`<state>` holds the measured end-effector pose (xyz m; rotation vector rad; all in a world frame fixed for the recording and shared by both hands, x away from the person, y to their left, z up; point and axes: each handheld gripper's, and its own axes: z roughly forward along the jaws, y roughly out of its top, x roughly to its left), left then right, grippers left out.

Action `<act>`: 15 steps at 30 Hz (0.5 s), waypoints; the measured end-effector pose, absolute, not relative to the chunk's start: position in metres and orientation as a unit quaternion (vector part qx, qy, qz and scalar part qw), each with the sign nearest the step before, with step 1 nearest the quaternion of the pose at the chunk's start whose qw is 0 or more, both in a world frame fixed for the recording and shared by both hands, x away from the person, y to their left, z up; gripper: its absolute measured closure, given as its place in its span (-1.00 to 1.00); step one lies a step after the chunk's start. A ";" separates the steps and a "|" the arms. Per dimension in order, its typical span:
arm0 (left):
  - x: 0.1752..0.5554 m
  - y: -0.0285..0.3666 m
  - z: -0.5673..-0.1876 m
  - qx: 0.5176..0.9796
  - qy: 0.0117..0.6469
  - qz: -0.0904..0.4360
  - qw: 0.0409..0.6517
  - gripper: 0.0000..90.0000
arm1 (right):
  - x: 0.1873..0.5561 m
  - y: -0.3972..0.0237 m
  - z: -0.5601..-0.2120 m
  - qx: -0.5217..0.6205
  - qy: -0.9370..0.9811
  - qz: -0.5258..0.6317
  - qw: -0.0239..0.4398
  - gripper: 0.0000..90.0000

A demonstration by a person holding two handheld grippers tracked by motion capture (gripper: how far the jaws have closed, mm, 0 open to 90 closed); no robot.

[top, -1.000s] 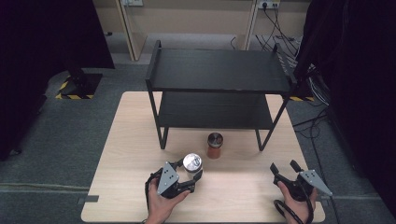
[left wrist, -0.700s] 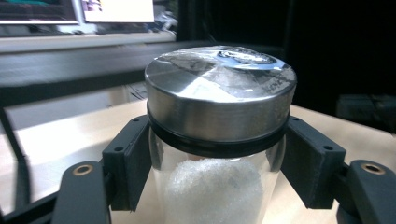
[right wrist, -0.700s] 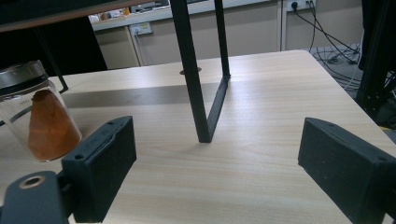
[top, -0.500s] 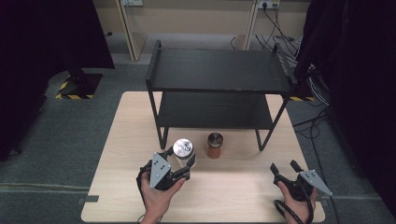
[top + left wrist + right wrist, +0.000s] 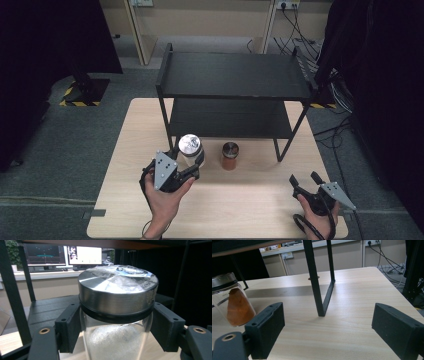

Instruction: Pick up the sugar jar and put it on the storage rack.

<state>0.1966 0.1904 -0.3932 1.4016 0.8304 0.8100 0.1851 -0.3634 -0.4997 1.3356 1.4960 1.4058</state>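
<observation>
Left claw (image 5: 192, 162) clamped on clear glass jar of white powder with steel lid (image 5: 190, 148), gripping just under lid, off the worktop (image 5: 250, 200) near front-left leg of black two-tier metal rack (image 5: 235, 75). Glass: rigid, slick, breakable, moderately heavy; neck grip below lid rim safest. Right claw (image 5: 306, 181) wide open, empty, near front-right corner.

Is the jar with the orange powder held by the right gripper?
No. In the right gripper view, the right gripper has open jaws with only bare table between them, and the orange powder jar stands apart beside it.
</observation>
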 end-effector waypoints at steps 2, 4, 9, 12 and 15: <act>0.197 0.191 -0.390 0.609 0.360 0.353 0.612 -0.32 | 0.185 -0.363 -0.500 0.513 0.574 0.540 0.339 -0.75; 0.200 0.190 -0.383 0.606 0.362 0.359 0.610 -0.32 | 0.185 -0.363 -0.500 0.514 0.574 0.540 0.339 -0.75; 0.203 0.189 -0.372 0.601 0.366 0.365 0.610 -0.32 | 0.185 -0.363 -0.499 0.514 0.574 0.540 0.338 -0.75; 0.205 0.187 -0.364 0.597 0.369 0.370 0.609 -0.32 | 0.185 -0.364 -0.500 0.514 0.574 0.540 0.339 -0.75; 0.207 0.185 -0.358 0.597 0.371 0.371 0.606 -0.32 | 0.185 -0.364 -0.500 0.514 0.573 0.541 0.339 -0.75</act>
